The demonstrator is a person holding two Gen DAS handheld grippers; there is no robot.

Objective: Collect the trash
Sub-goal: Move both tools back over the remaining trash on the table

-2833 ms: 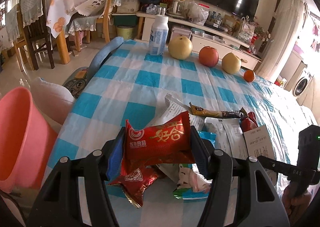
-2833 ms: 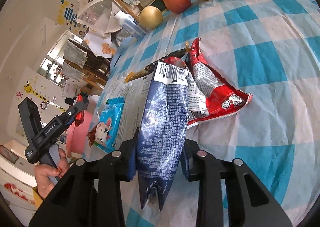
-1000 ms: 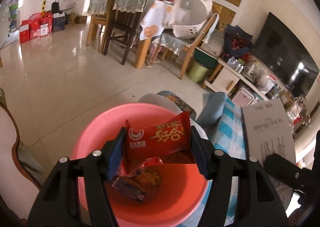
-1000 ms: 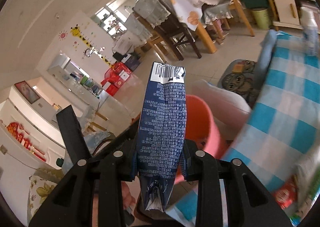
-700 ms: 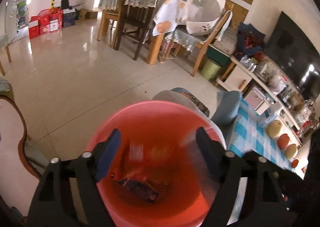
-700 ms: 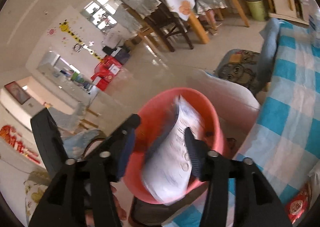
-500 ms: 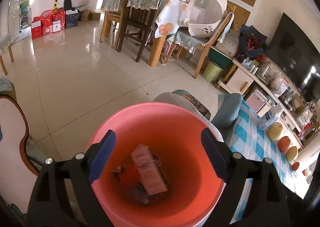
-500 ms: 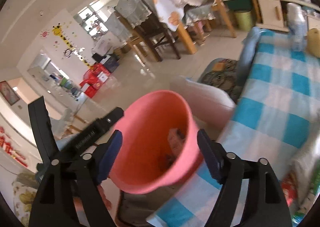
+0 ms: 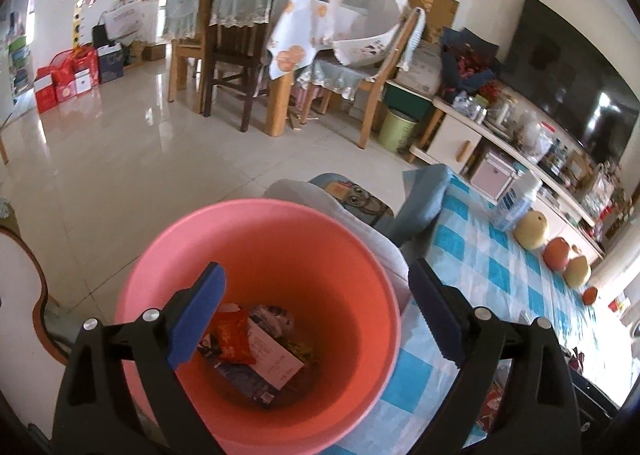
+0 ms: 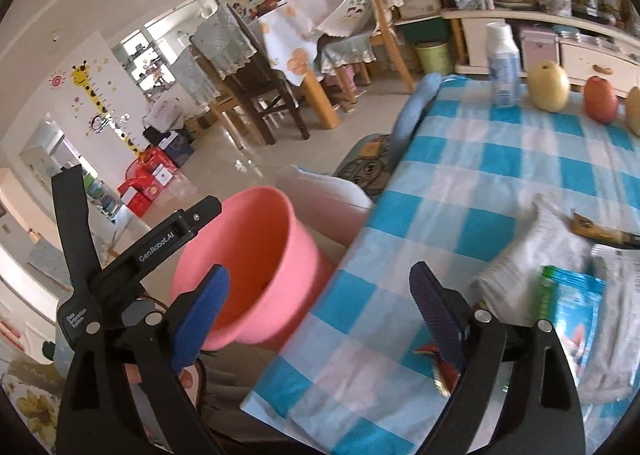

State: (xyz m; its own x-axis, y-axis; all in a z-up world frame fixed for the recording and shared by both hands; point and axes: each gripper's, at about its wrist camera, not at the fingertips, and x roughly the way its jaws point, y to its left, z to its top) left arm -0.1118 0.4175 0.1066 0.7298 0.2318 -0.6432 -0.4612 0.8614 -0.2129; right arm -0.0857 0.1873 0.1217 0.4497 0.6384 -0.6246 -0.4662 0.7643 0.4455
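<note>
Hanging above the pink bucket (image 9: 260,311), the left gripper (image 9: 316,315) has its fingers (image 9: 200,315) spread wide with nothing between them; its jaws have just been opening. Only the left wrist view looks into the bucket: a red snack wrapper (image 9: 230,339), a white paper slip (image 9: 274,363) and a dark blue packet (image 9: 244,375) lie on the bottom.

The right wrist view shows the bucket (image 10: 256,267) from the side, standing off the near-left corner of the table (image 10: 460,183), close beside the checked cloth edge. The right gripper (image 10: 320,319) also has its fingers (image 10: 200,315) wide apart and empty, its jaws just opened, hovering over that corner. Only this view shows the remaining trash along the table's right side: a white crumpled bag (image 10: 532,255), a teal packet (image 10: 572,303), a brown-yellow wrapper (image 10: 600,233) and a red wrapper (image 10: 440,363) partly behind the right finger.

A white bottle (image 10: 504,67), a yellow pear (image 10: 548,87) and a red apple (image 10: 600,99) stand along the table's far edge. The middle of the cloth is bare. Open tiled floor (image 9: 100,183) lies beyond the bucket.
</note>
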